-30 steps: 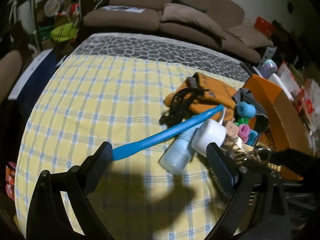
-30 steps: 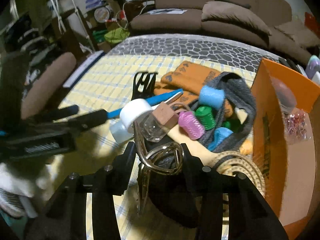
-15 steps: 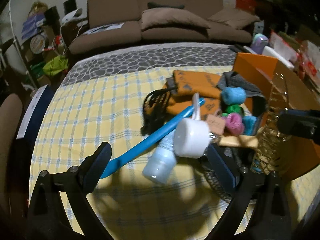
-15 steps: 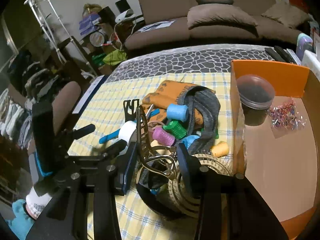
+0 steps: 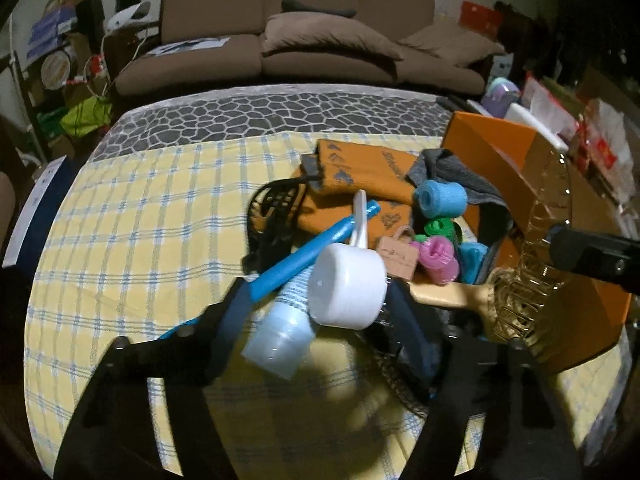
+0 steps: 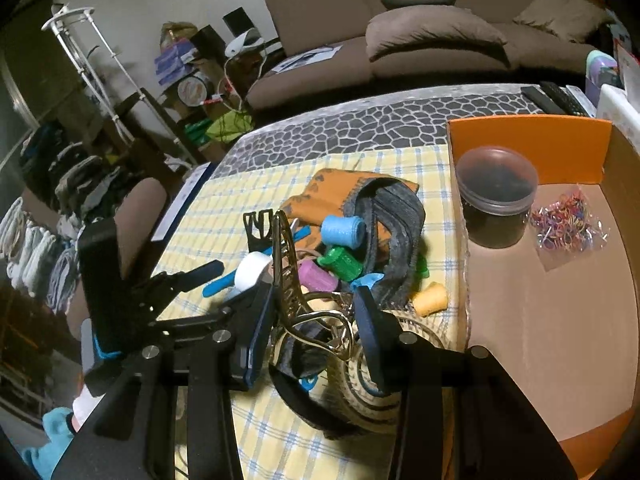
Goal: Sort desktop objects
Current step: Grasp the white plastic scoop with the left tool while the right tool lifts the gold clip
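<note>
Both left tool point(image 5: 316, 304) pads flank white scoop point(image 5: 346, 290); jaws just closing.

Across the top of both views, a brown fabric sofa point(image 5: 296, 36) with loose cushions; at upper left of the right wrist view, a white metal stand point(image 6: 86, 46) beside cluttered shelves; at left edge, stacked folded laundry point(image 6: 36, 248).

bare yellow checked cloth point(image 5: 132, 240) left of clutter pile point(image 5: 372, 240)
</note>
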